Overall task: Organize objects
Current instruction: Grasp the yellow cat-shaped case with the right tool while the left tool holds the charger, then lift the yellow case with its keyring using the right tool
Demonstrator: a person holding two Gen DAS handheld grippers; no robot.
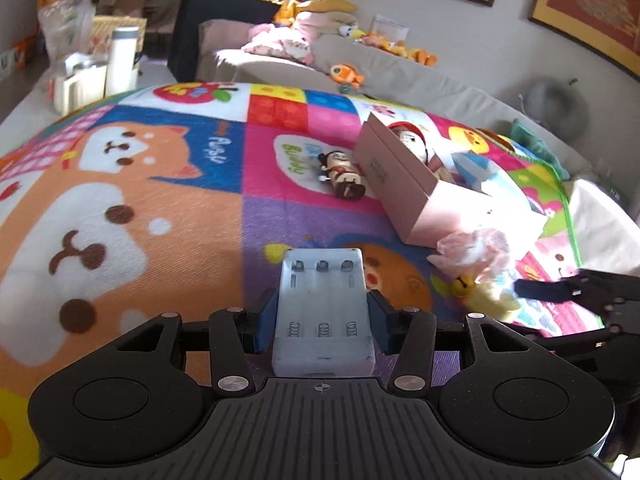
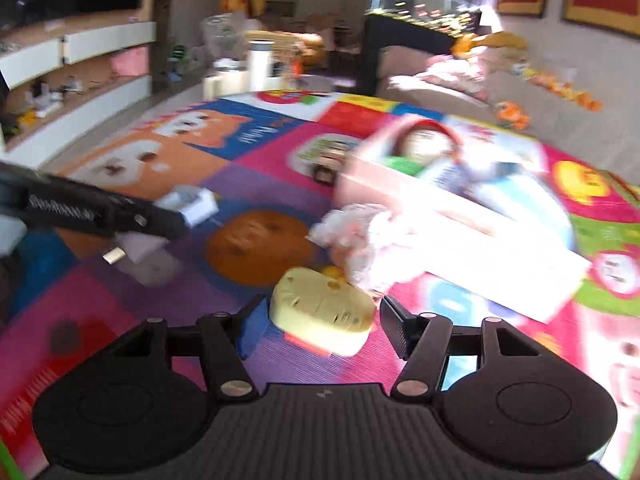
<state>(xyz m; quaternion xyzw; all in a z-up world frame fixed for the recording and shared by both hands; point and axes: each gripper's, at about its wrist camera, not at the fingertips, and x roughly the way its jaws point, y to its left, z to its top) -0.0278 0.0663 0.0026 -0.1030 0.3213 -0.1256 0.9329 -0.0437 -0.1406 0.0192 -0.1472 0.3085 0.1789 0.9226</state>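
Nearest to the left camera, the left gripper (image 1: 323, 318) squeezes one white battery charger (image 1: 324, 312) between its two blue pads. Three empty battery slots with three little springs show on it. It is held above the colorful play mat (image 1: 160, 184).

One pink box (image 1: 400, 184) sits on the mat, farther off to the right. One doll with a red hat (image 1: 412, 140) lies inside it. One small wooden figure (image 1: 344, 174) lies on the mat just beside the box. One crumpled pink plastic bag (image 1: 472, 252) lies near the box's front corner.

In the blurry right view, the right gripper (image 2: 320, 320) has its two fingers spread apart around one yellow soft toy (image 2: 324, 310). I cannot tell if the fingers touch it.
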